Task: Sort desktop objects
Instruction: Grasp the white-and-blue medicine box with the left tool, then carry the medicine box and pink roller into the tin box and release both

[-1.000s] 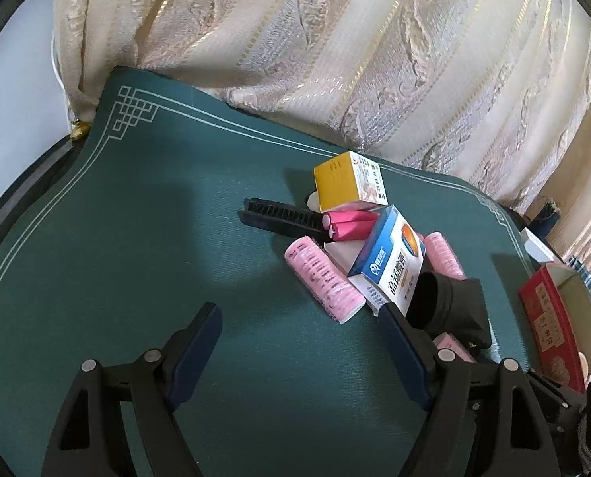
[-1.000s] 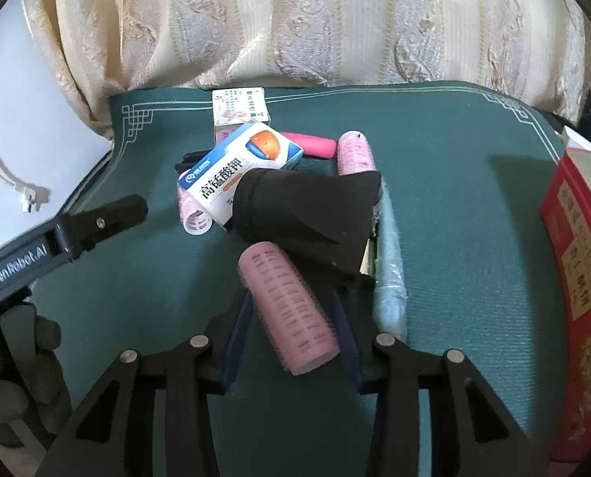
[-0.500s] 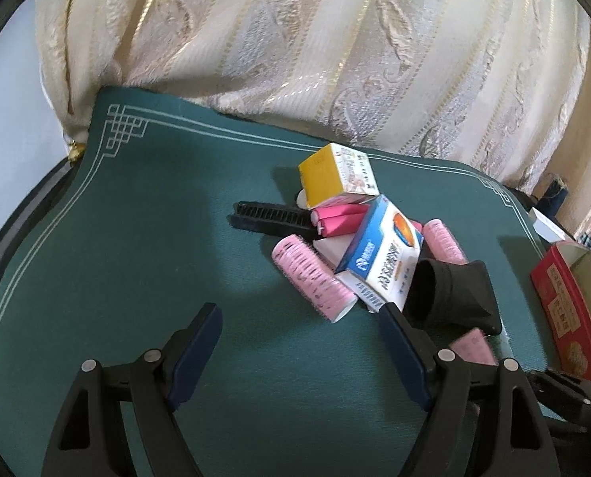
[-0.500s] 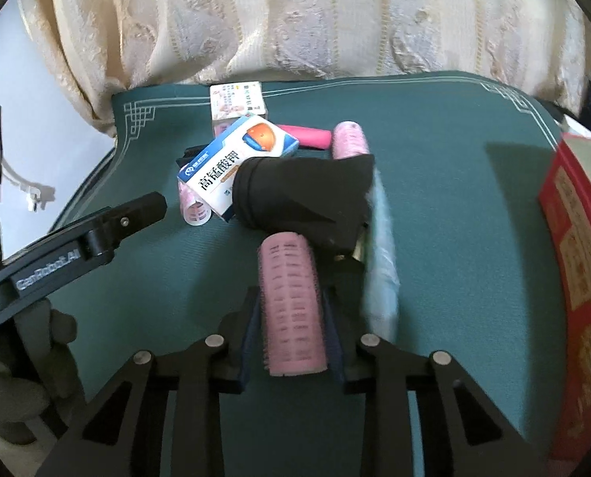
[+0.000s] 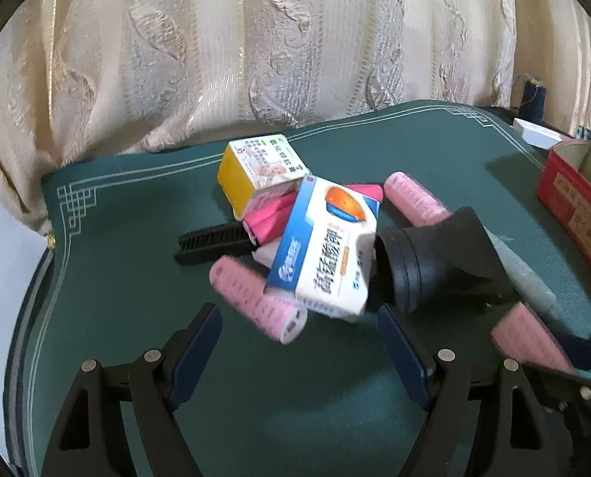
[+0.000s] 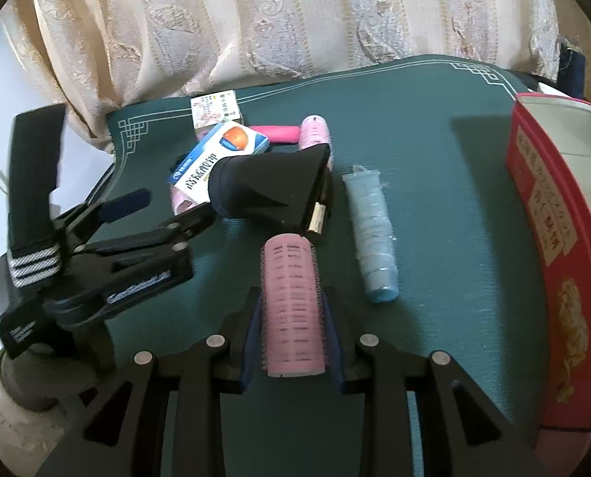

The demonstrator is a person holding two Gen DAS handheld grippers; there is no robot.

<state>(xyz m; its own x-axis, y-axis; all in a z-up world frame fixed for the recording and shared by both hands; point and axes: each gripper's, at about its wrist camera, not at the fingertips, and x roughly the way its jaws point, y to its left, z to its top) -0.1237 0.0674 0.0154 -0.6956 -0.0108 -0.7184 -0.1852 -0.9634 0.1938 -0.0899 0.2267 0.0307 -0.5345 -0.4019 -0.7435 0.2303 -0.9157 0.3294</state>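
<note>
a: gripping pink roller point(image 6: 291, 302) with my right gripper point(image 6: 292, 310), jaws clamped on it, low over mat point(image 6: 434, 151).
b: left gripper point(image 5: 299, 351)?
a: wide, empty. lift straight, then red box point(image 6: 550, 214).

A big cream curtain point(image 5: 287, 39) hangs behind the table, from nine o'clock round to three o'clock. It has wide stripes with leafy shapes and thin gold lines. Soft daylight shines through it. A dark green mat point(image 6: 434, 127) covers the table, with a thin white line and square knot corners near its edge. At nine o'clock, a bit of plain pale wall point(image 5: 1, 262) shows beside the curtain.
</note>
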